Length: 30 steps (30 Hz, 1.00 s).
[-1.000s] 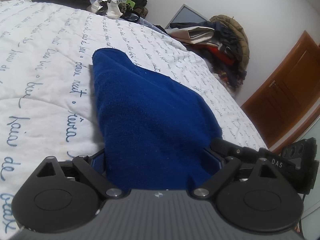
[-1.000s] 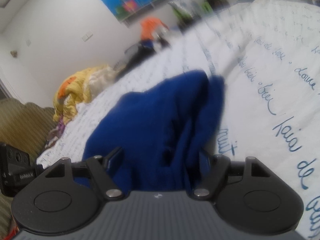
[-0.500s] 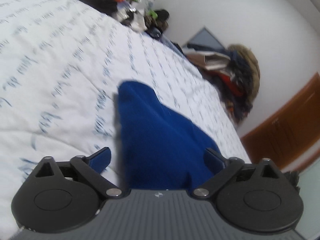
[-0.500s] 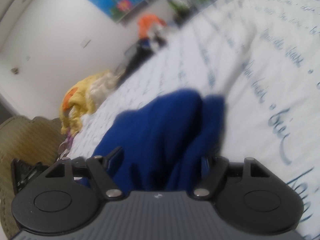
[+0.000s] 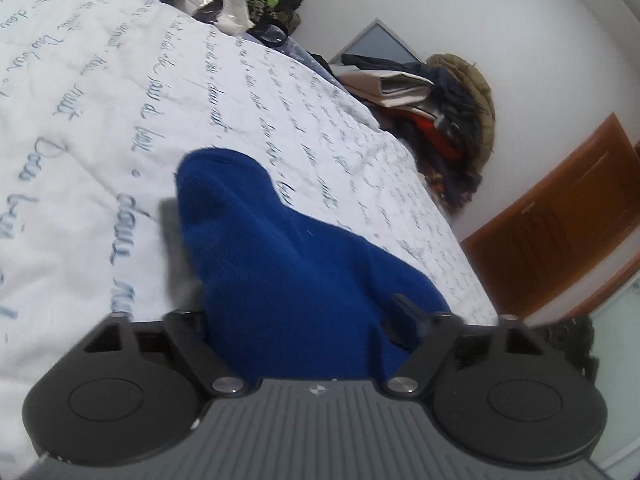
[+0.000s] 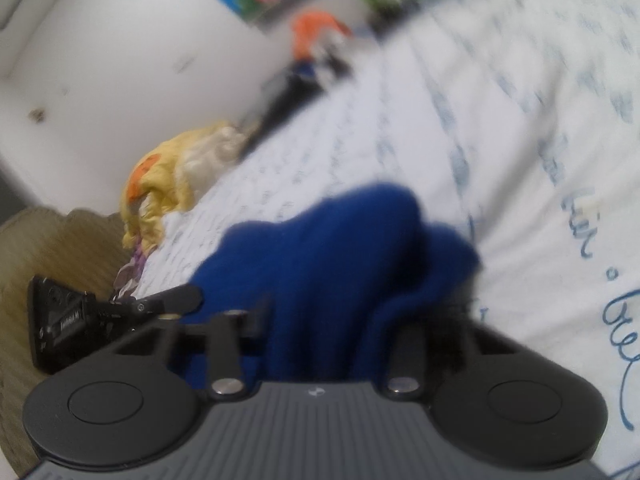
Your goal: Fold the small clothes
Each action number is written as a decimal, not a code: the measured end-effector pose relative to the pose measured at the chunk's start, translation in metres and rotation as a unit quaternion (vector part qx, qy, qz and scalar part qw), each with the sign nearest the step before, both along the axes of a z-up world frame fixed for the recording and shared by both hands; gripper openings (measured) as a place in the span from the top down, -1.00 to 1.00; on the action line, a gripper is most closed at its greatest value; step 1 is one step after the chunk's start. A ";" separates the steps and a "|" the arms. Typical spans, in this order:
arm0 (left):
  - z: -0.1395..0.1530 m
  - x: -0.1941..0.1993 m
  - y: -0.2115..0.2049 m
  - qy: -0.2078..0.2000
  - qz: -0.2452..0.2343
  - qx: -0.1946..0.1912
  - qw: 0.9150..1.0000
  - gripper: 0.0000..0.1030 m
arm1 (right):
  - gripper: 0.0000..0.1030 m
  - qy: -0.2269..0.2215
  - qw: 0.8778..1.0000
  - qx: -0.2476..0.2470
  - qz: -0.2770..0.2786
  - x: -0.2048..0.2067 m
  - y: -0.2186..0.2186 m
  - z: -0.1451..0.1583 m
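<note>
Left wrist view: the left gripper (image 5: pixel 298 320) is closing its jaws around the near end of a blue garment (image 5: pixel 280 248), which is lying bunched on the white bedspread (image 5: pixel 100 120); whether the pads are pressing yet I cannot tell.

Right wrist view, blurred: the right gripper (image 6: pixel 332 328) is closing too, the blue garment (image 6: pixel 340 248) filling the gap between its jaws.

Even, soft indoor light, no glare. Left wrist view fairly sharp; faint shadow beside blue cloth (image 5: pixel 280 264). Right wrist view motion-blurred throughout. Fisheye bending, dark corners in both.
</note>
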<state>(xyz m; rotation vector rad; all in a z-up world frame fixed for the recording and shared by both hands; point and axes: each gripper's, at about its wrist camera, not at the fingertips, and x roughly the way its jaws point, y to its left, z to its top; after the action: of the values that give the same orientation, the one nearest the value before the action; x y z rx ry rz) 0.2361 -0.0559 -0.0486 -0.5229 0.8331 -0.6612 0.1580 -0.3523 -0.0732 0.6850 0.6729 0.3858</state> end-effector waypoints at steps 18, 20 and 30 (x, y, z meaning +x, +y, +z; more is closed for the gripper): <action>0.070 0.009 -0.024 -0.161 0.045 0.199 0.966 0.07 | 0.42 -0.084 0.986 -0.132 -0.061 0.011 0.044 0.063; 0.070 0.008 -0.025 -0.165 0.065 0.225 0.958 -0.24 | 0.30 -0.024 0.986 -0.143 -0.076 0.026 0.038 0.052; 0.040 -0.062 0.023 -0.084 0.025 0.149 0.985 -0.69 | -0.28 0.018 0.993 -0.096 -0.067 -0.048 -0.006 0.030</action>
<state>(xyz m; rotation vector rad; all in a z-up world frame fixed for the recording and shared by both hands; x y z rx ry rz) 0.1746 -0.0331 -0.0082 -0.2136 0.7395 -0.5149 0.1103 -0.3579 -0.0436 0.5515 0.6844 0.1819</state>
